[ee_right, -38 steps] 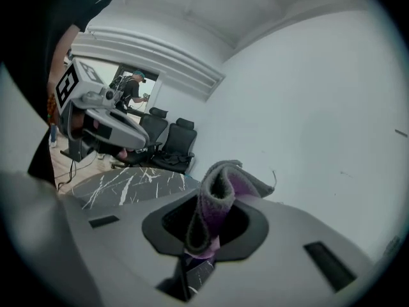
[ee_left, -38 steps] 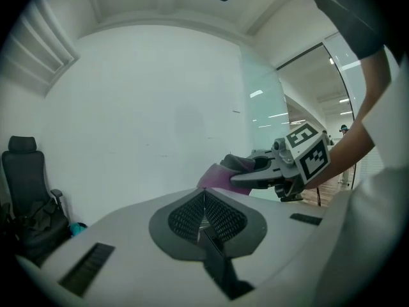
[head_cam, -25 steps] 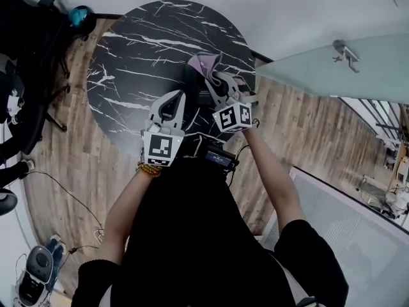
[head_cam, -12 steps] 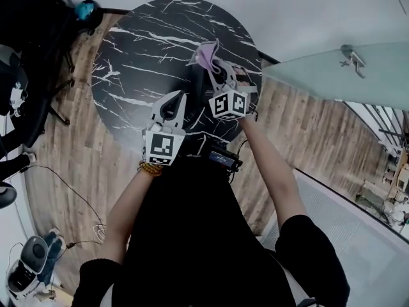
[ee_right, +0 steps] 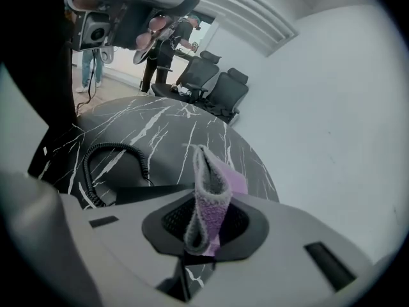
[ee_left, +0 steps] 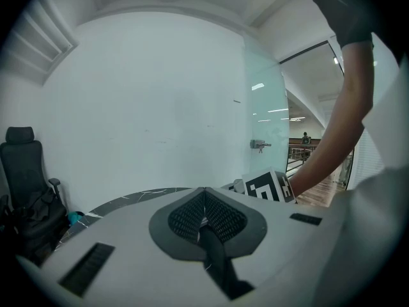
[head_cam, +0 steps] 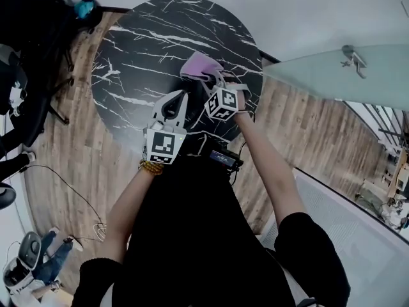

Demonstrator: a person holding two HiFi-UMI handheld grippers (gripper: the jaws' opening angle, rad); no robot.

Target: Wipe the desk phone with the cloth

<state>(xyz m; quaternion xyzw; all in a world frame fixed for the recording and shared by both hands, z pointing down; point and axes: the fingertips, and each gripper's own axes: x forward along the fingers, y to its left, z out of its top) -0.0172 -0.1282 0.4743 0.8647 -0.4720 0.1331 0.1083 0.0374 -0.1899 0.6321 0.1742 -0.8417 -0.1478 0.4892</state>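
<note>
Jaws of the left gripper (head_cam: pixel 181 96) are pressed together on nothing, over the near edge of the round black marble table (head_cam: pixel 147 37). Just to its right, the right gripper (head_cam: pixel 212 80) pinches the purple cloth (head_cam: pixel 199 66), which stands folded above the tips. Beneath lie the dark desk phone (ee_right: pixel 140 192) and its coiled cord (ee_right: pixel 96 155). Office chairs (ee_right: pixel 214 82) stand beyond the table.

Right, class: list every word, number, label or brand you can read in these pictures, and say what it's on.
No text can be read in any view.
Cube on the left gripper: black-and-white square pattern, no letters.
Cube on the right gripper: the same.
Cloth: plain, no tag showing.
Small screen at the person's waist: too small to read.
</note>
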